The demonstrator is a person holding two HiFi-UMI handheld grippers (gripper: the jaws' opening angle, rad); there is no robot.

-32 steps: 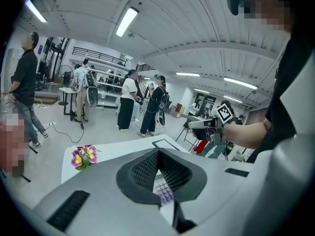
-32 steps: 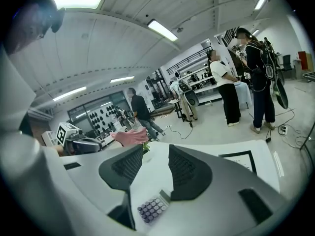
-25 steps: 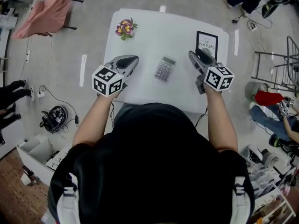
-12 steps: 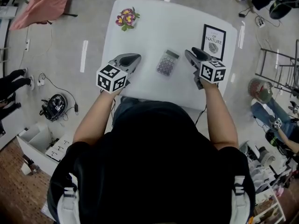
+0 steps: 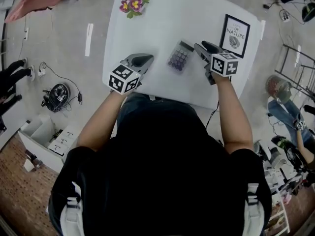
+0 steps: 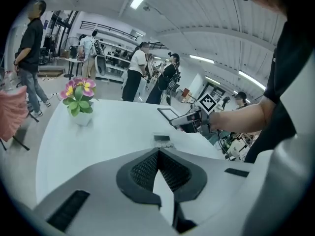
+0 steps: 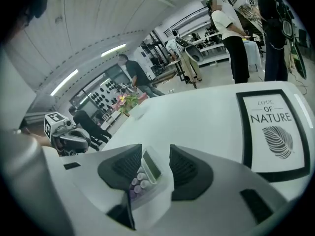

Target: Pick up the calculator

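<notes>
The left gripper (image 5: 149, 59) hangs over the near left part of the white table (image 5: 162, 23), close to its front edge. In the left gripper view its ribbed pads (image 6: 147, 168) are pressed together with nothing between them. The right gripper (image 5: 198, 47) is over the near right part, angled in toward the middle. In its own view the right gripper (image 7: 156, 156) has its jaws apart by a modest gap. The calculator (image 7: 142, 176) shows in that gap, its display and rows of pale round keys visible. Whether either pad touches it cannot be told.

From the head view the calculator (image 5: 179, 56) lies flat on the tabletop between the two grippers. It is just beside the right gripper's tips and a little apart from the left one. White tabletop runs from the left gripper's tips across to it.

Past the right gripper, toward the far right corner, lies a black-framed print (image 5: 235, 29). The right gripper view gives its wording as "LOVE OF NATURE" above a leaf drawing (image 7: 275, 132). Near the far left corner, well apart from the calculator, stands a small pot of pink and yellow flowers (image 5: 131, 3). More white surface lies between them.

Beyond the table, people stand in a workshop with shelving.
</notes>
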